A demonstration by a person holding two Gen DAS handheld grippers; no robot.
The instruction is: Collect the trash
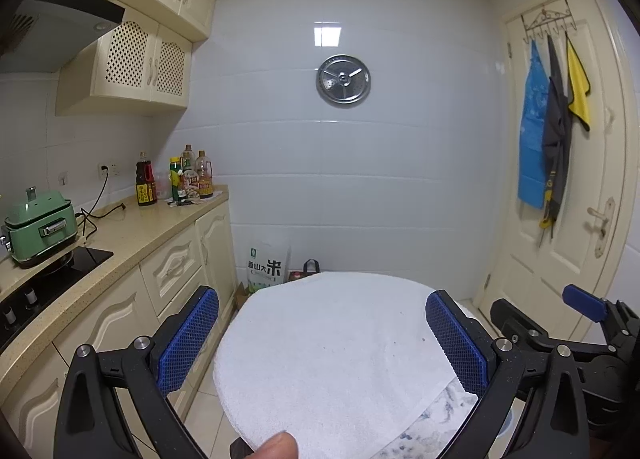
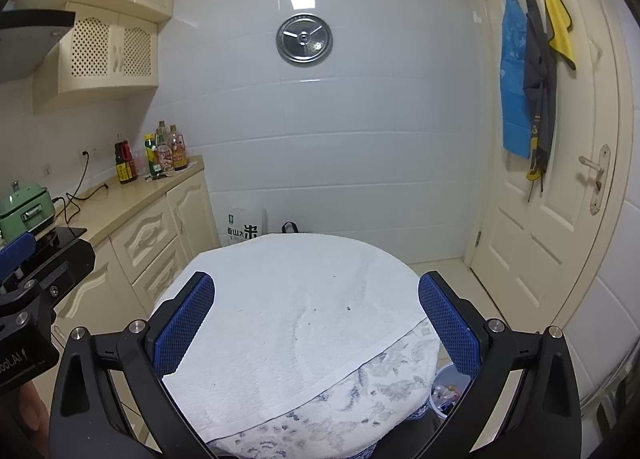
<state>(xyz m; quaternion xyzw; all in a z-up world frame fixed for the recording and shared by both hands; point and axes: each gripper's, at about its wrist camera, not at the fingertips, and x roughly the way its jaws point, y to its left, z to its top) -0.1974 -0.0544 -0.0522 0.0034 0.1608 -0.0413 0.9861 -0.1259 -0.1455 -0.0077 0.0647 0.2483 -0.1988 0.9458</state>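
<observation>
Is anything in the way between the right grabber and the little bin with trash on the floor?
Yes. The round table under the white towel overhangs the pale blue trash bin, hiding part of it. The open right gripper hovers above the tabletop, so the table edge lies between them.

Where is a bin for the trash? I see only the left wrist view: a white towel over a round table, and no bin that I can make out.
Observer: In the right wrist view, a pale blue round bin stands on the floor, low beside the right edge of the round table. The right finger of the right gripper partly hides it.
Operator: Is something already inside it?
Observer: Yes, small crumpled pieces, some reddish and some blue. I cannot tell what they are.
Operator: Does the right gripper carry anything?
Observer: No. Its jaws are open, with only the white towel showing between them.
</observation>
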